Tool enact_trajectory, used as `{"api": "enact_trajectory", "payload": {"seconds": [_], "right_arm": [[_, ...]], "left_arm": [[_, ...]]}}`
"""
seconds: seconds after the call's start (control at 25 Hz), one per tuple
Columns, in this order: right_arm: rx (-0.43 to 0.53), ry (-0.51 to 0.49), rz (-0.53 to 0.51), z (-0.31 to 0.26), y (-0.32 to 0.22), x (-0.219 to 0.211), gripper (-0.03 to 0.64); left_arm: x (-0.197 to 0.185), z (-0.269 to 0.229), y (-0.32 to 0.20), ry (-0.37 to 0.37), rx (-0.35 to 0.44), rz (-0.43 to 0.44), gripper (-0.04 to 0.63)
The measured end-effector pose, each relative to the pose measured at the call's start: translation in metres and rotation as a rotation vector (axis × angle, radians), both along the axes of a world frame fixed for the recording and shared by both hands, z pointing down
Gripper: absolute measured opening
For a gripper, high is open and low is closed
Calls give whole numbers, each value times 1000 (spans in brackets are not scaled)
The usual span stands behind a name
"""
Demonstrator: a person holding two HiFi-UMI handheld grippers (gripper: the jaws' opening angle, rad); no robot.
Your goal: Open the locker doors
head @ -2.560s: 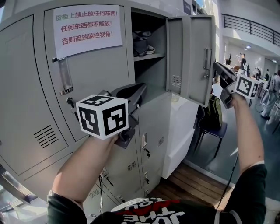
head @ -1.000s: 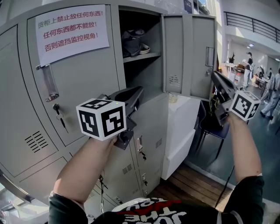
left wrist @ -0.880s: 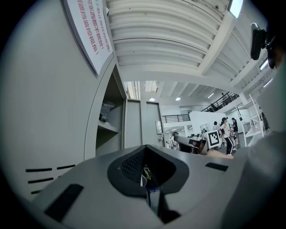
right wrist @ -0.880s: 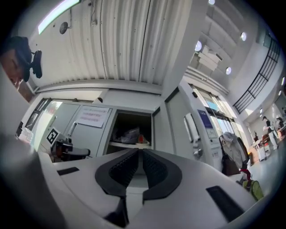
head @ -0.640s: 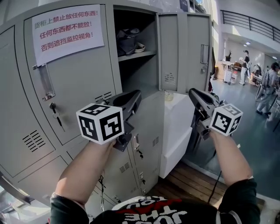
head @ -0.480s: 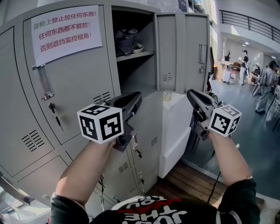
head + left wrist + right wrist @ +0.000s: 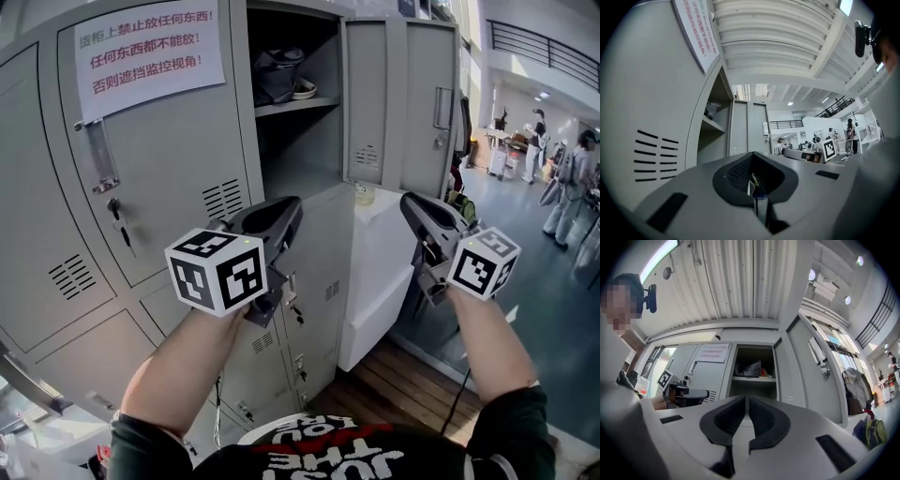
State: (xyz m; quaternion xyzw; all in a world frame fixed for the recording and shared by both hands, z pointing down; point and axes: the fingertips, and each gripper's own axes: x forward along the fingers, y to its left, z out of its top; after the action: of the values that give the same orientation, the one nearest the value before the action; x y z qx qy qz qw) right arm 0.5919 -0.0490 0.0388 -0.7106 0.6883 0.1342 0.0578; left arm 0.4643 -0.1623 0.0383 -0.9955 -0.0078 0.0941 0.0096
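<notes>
Two hand-held grippers with black-and-white marker cubes are nearest. The left hand-held gripper (image 7: 281,214) has its jaws pressed together on nothing. The right hand-held gripper (image 7: 414,206), likewise closed and empty, has dropped away from the door handle it reached earlier. Beyond them, one tall grey metal locker door (image 7: 403,103) stands swung wide (wider than before), while the neighbouring grey door with the white paper notice (image 7: 155,141) is shut.

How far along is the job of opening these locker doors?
The right-hand door already stands wide open, showing a shelf with things on it. Nothing is in hand: the left tongs and the right tongs are shut and empty. The door with the paper notice and the lower doors are left to open.
</notes>
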Motion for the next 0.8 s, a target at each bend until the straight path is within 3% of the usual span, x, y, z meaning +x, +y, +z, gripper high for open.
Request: {"api": "enact_trajectory", "payload": {"seconds": [0.2, 0.44, 0.8], "right_arm": [[-29, -1, -98, 28, -22, -23, 48], [-76, 1, -219, 76, -54, -58, 48], [-166, -58, -418, 184, -99, -130, 48]], "left_arm": [[-14, 28, -1, -15, 21, -89, 5], [-46, 84, -14, -51, -18, -203, 5], [-148, 206, -41, -137, -93, -453, 5]]}}
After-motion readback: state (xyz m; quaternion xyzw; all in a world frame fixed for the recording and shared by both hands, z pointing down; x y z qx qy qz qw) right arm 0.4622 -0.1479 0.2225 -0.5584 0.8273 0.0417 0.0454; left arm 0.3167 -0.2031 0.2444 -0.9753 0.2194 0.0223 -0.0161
